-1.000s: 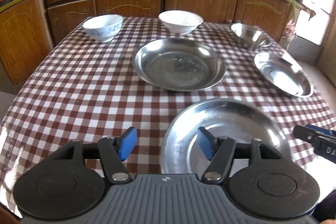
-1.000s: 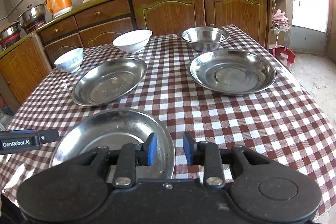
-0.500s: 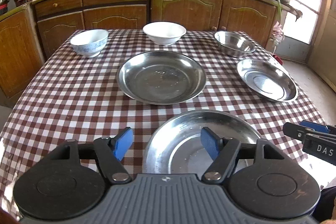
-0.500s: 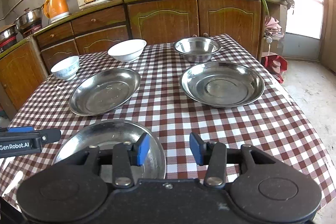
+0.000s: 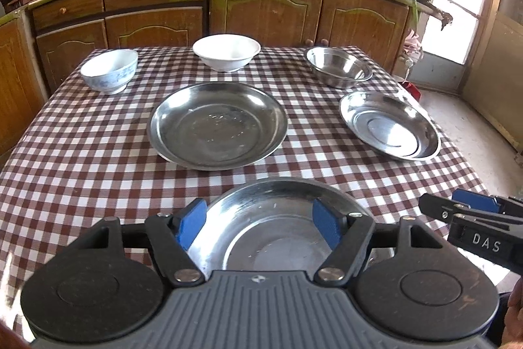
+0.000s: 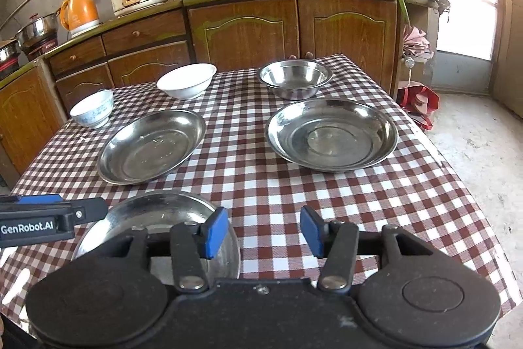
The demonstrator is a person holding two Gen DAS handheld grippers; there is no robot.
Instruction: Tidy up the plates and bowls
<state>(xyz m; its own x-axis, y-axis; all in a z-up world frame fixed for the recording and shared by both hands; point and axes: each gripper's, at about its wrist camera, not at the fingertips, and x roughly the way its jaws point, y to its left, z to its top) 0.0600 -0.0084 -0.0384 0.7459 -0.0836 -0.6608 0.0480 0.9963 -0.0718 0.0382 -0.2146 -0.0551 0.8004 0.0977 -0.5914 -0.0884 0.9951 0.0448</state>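
The near steel plate [image 5: 281,228] can be judged thin, stiff and light, with a polished, slippery surface; its raised rim is the only part that offers a hold, and a pinch there would need to be firm lest the plate slide or ring against the desk [image 5: 81,159]. It lies at the near edge of the checked cloth, directly below and ahead of the left tongs [image 5: 258,224], whose blue pads are spread wide with nothing held between them. The right tongs [image 6: 263,231] are likewise parted and empty, and the same plate sits just to their left. Farther off are set a middle steel plate [image 5: 217,126] and a right steel plate [image 5: 389,130]; along the far edge stand a patterned white bowl [image 5: 109,71], a plain white bowl [image 5: 226,52] and a steel bowl [image 5: 338,67], all well apart.
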